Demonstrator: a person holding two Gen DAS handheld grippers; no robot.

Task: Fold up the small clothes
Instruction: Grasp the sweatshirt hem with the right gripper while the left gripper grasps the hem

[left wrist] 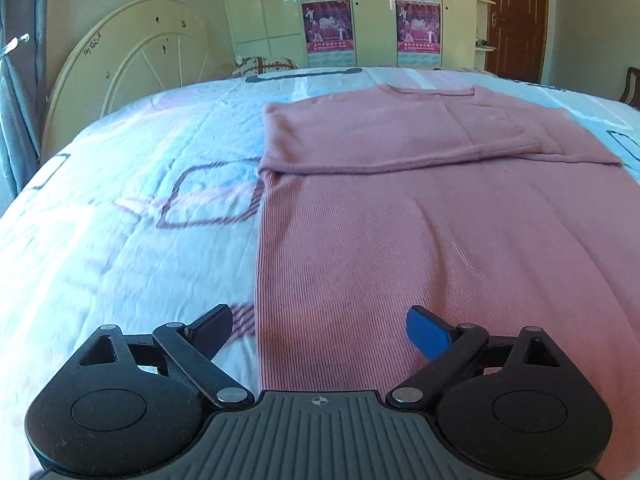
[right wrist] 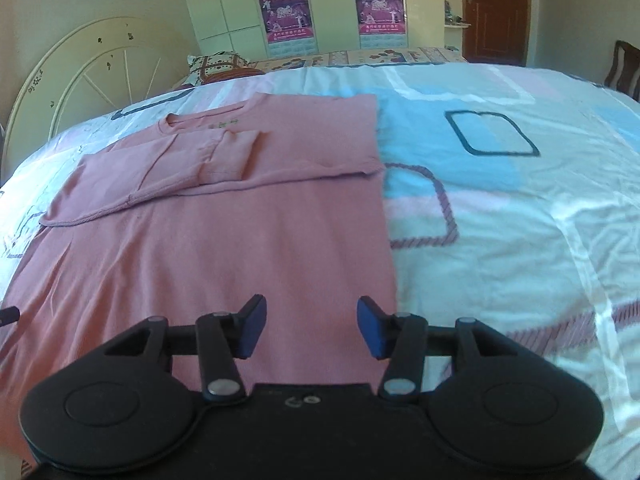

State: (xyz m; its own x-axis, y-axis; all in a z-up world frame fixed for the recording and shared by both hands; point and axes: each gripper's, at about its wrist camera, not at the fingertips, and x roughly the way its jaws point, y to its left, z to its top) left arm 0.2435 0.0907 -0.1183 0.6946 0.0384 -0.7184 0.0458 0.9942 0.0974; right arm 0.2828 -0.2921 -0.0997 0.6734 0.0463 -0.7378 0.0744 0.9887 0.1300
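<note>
A pink ribbed top [left wrist: 400, 232] lies flat on the bed, its sleeves folded in across the chest and its neckline at the far end. My left gripper [left wrist: 320, 332] is open and empty, low over the top's near left corner, its left finger over the bedspread. The top also shows in the right wrist view [right wrist: 224, 232]. My right gripper [right wrist: 312, 330] is open and empty, just above the top's near right corner. The left gripper's tip [right wrist: 9, 315] peeks in at the left edge of the right wrist view.
The bedspread [left wrist: 120, 220] is white with pink and blue patches and stretches wide on both sides [right wrist: 500, 220]. A round white headboard [left wrist: 132, 64] and a pillow [right wrist: 216, 64] lie at the far left. A wardrobe [left wrist: 352, 8] and a brown door [right wrist: 496, 8] stand beyond.
</note>
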